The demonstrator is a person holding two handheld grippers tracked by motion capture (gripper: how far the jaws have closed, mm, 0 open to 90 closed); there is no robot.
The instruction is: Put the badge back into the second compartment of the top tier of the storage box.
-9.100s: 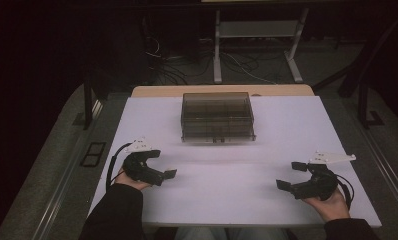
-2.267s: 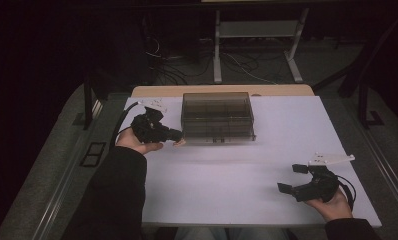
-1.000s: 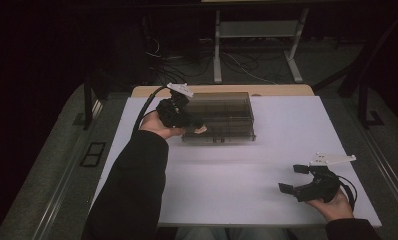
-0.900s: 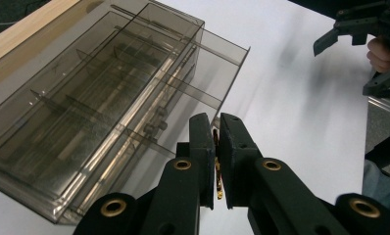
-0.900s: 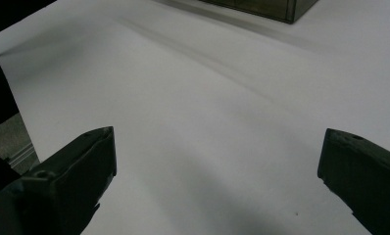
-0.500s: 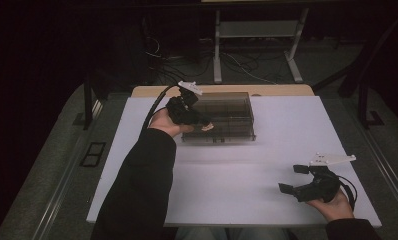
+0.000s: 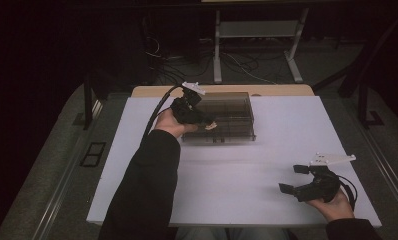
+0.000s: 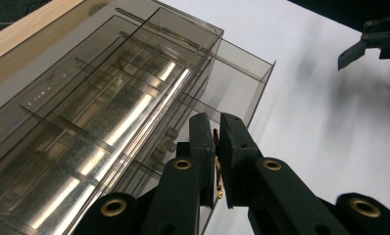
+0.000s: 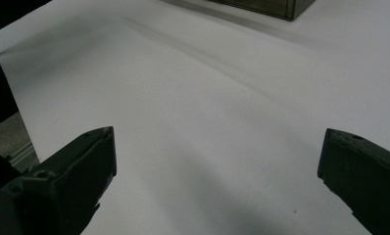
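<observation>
A smoky clear plastic compartment box [image 7: 232, 115] [image 8: 109, 107] stands at the back middle of the white table [image 7: 237, 175]. My left gripper [image 7: 209, 123] [image 8: 216, 125] hovers over the box's front left part, slanting down toward it. Its jaws are shut on a small thin golden piece [image 8: 216, 169], pinched between the pads. The box's dividers show through the lid; I cannot tell what lies inside. My right gripper [image 7: 291, 179] [image 9: 217, 144] rests near the table's front right, jaws wide open with nothing between them; it appears far off in the left gripper view [image 8: 374, 41].
A wooden strip [image 7: 277, 90] runs behind the box at the table's back edge. Beyond it stand a metal frame [image 7: 257, 30] and loose cables [image 7: 162, 55] on the dark floor. White tabletop stretches between the box and the right gripper.
The left hand has travelled from the table's front left up to the box and, in the last second, a little rightward over its front left. The right gripper has stayed put.
</observation>
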